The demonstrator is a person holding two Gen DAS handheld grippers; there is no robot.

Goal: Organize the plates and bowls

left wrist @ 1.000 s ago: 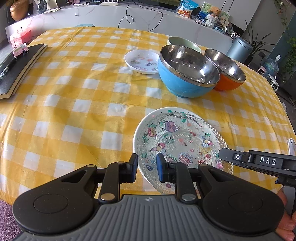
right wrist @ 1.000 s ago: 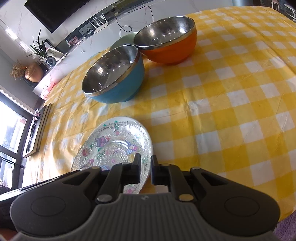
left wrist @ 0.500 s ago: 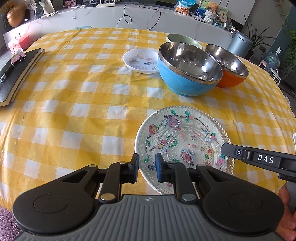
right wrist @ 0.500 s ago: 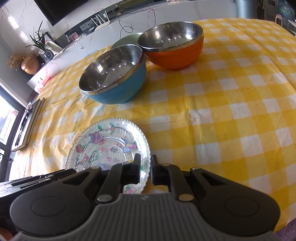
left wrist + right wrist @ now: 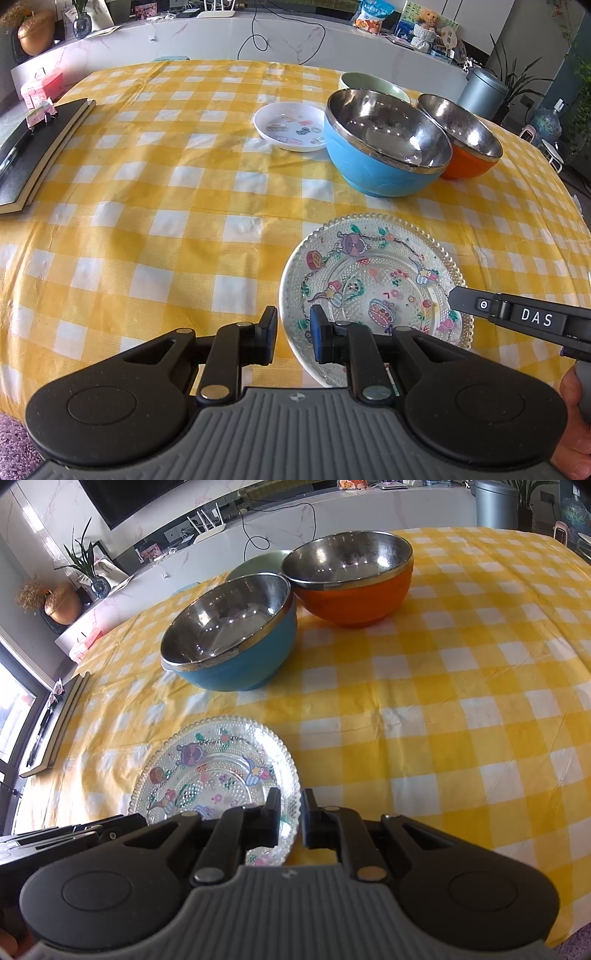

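We are holding both tools at the clear beaded glass plate printed with cartoon figures (image 5: 369, 280), which is lying on the yellow-and-white checked tabletop (image 5: 166, 184) at its near edge, in the same spot as a second ago. The left tool (image 5: 293, 332) is straddling the plate's left rim, and its jaws are standing a shade narrower than before. A strip of cloth is still showing between the outer pad and the rim, so we are reading it as released. The right tool (image 5: 290, 816) is straddling the opposite rim with only a slim gap between its pads, much as before. We cannot tell whether they are pinching the glass. The right wrist view is sitting more level than a second ago, and more of the left tool's black body is showing at its lower left. Beyond the plate, the blue steel-lined bowl (image 5: 388, 147), the orange steel-lined bowl (image 5: 469, 147), the pale green bowl (image 5: 369, 81) behind them and the small white plate with stickers (image 5: 291, 127) are sitting where they were.
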